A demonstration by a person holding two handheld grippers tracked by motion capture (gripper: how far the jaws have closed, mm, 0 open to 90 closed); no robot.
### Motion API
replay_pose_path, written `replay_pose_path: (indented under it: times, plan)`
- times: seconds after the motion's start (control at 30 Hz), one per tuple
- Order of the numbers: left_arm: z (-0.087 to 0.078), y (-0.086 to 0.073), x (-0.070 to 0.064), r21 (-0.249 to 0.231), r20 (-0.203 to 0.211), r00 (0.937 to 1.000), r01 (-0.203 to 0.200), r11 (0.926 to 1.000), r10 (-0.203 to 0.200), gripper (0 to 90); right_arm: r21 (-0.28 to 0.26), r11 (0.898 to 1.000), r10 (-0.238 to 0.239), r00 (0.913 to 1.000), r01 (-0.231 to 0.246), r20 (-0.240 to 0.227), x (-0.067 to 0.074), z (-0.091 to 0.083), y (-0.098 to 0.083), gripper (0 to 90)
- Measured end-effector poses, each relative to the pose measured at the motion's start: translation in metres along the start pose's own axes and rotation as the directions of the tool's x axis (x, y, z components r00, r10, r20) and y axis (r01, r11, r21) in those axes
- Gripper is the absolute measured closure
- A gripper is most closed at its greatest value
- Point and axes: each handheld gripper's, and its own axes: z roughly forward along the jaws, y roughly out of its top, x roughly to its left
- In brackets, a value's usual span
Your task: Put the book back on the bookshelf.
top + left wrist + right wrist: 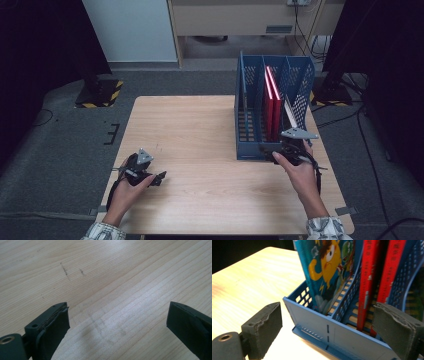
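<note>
A blue perforated file rack (239, 107) stands on the right half of the wooden table (190, 125). Two red books (272, 105) stand upright in one of its compartments. In the right gripper view a cartoon-covered book (327, 267) fills the compartment to the left of the red books (368, 282). My right gripper (274, 149) is open at the rack's near end, its jaws either side of the front wall (307, 315). My left gripper (161, 176) is open low over bare wood (100, 270) at the front left, holding nothing.
A pale slanted edge (291, 116) leans in the rack's rightmost compartment. Bare tabletop stretches between the two grippers. Beyond the table are grey carpet, dark stands with striped bases (100, 94) and cables on the floor.
</note>
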Motion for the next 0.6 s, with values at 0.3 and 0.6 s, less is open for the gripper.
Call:
replay_pose_path:
  times: [0.3,0.6]
  plan:
    - [0.000,0.000,0.000,0.000,-0.001,1.0000,0.001,1.0000,-0.001,3.6,0.021,0.999,-0.030,0.9987,0.031,-0.041,0.016,0.002,-0.004,9.9]
    - [0.000,0.000,0.000,0.000,0.000,1.0000,-0.001,1.0000,0.001,3.6,0.052,0.997,-0.054,0.9961,0.058,-0.070,0.033,0.006,-0.015,9.9]
